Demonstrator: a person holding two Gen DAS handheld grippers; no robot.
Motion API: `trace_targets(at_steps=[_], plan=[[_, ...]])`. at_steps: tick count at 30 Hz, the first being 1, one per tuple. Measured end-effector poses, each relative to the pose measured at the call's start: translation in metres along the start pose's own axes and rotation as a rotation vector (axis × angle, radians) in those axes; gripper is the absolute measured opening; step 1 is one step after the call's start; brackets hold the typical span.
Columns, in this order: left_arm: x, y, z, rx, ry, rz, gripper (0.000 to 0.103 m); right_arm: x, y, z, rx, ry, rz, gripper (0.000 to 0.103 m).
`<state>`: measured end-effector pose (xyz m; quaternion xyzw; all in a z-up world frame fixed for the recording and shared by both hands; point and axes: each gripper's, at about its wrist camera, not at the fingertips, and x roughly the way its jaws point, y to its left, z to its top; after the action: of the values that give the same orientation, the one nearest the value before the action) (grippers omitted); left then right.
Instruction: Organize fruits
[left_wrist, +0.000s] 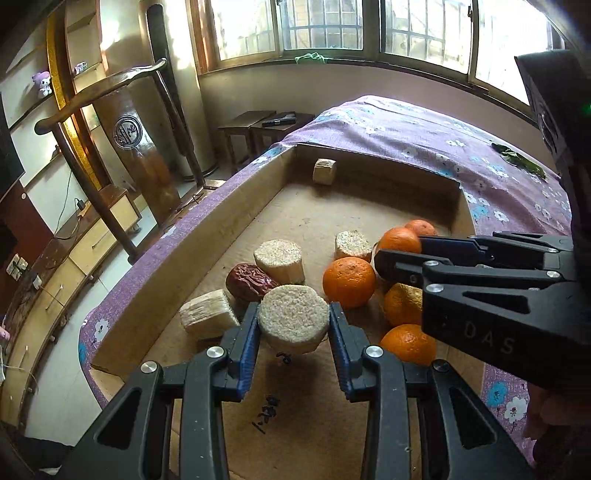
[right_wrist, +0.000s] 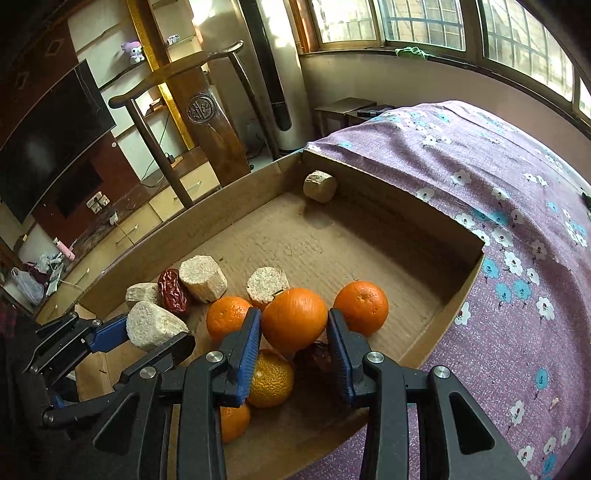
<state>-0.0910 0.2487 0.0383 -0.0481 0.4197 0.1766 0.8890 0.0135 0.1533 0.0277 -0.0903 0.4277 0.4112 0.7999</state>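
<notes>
Left fingers (left_wrist: 245, 343) clamped on cane chunk (left_wrist: 293, 317); right fingers (right_wrist: 246, 343) clamped on orange (right_wrist: 294, 318). Cardboard tray (right_wrist: 461, 295): oranges, cane chunks, red date (right_wrist: 173, 295).

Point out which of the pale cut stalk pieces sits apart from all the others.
The pale stalk piece in the far corner of the cardboard tray. It lies alone against the far wall, while the other pieces cluster at the near end beside the oranges.
</notes>
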Motion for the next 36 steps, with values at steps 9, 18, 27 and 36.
trace_targets(at_steps=[9, 18, 27, 36], plan=[[-0.004, -0.001, 0.000, -0.011, -0.025, 0.010, 0.060, -0.019, -0.006, -0.007, 0.020, -0.021, -0.002, 0.048], [-0.018, -0.005, -0.001, -0.015, -0.078, 0.037, 0.080, -0.058, -0.009, -0.024, 0.035, -0.078, -0.032, 0.060], [-0.035, -0.011, -0.001, -0.017, -0.124, 0.042, 0.091, -0.086, -0.014, -0.037, 0.067, -0.132, -0.059, 0.070], [-0.044, -0.015, 0.000, -0.024, -0.142, 0.034, 0.091, -0.098, -0.020, -0.049, 0.097, -0.148, -0.064, 0.074]])
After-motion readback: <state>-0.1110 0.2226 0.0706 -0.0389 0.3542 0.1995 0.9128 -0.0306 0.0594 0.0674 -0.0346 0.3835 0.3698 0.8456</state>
